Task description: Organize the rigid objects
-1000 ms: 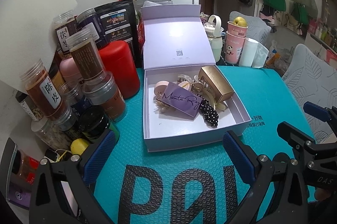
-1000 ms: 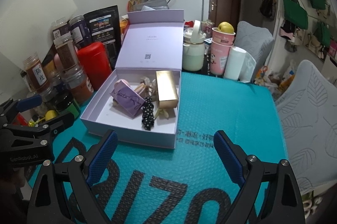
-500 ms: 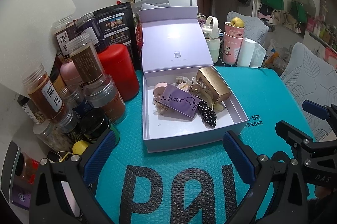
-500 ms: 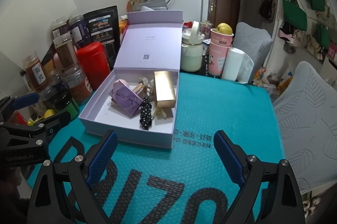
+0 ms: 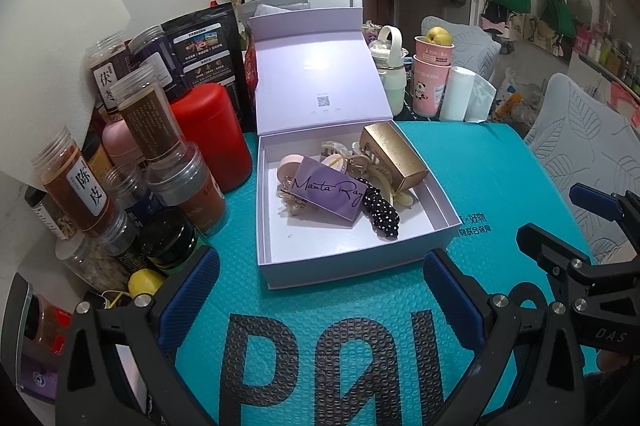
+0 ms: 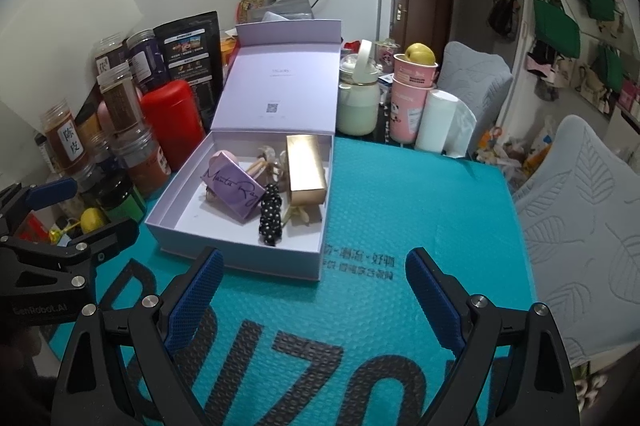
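Left wrist view shows the open box (image 5: 344, 246) at frame centre on the teal mat (image 5: 500, 169), holding a gold box (image 5: 394, 155), purple card (image 5: 328, 191) and dotted scrunchie (image 5: 382, 211). Jars (image 5: 76, 185) crowd the left. Left gripper (image 5: 320, 290) and right gripper (image 6: 316, 280) both hover with jaws spread wide, empty.

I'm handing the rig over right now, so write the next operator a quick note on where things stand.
Left gripper: open, holding nothing, in front of the box.
Right gripper: open, holding nothing, also in front of the box.
Lavender box: on the teal mat, lid up. Inside: gold box, purple Manta Ray card, polka-dot scrunchie, hair clips.
Done: items sit in the box.
Left: probably closing the lid; the jars stand to the left of the box.
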`<control>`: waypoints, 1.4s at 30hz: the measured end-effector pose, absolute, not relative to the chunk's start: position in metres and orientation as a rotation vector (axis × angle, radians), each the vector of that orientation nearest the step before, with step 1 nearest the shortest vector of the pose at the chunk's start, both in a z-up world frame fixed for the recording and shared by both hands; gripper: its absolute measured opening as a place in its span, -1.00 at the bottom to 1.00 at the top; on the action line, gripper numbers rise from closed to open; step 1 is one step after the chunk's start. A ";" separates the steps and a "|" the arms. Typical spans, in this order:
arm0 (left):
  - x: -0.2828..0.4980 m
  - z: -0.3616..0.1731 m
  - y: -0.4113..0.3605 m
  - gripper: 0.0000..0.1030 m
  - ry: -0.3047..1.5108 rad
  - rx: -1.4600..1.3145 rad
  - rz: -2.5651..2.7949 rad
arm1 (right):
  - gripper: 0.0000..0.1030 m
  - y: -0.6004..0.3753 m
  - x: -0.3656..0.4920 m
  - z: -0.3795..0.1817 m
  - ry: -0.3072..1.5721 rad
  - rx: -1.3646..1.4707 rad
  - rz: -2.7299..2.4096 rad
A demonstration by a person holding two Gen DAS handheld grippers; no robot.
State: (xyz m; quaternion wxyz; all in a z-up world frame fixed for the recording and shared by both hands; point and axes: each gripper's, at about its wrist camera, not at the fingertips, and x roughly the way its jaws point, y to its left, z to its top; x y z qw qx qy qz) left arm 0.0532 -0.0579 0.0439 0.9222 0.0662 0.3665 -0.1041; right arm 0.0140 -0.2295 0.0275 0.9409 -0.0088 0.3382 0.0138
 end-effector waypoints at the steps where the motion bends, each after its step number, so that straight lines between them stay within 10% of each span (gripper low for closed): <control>1: 0.053 0.043 -0.059 1.00 0.756 0.136 -0.218 | 0.81 -0.230 0.014 0.027 0.690 -0.017 0.026; 42: 0.071 0.023 -0.059 1.00 0.829 0.137 -0.197 | 0.81 -0.244 0.027 0.007 0.742 0.034 0.023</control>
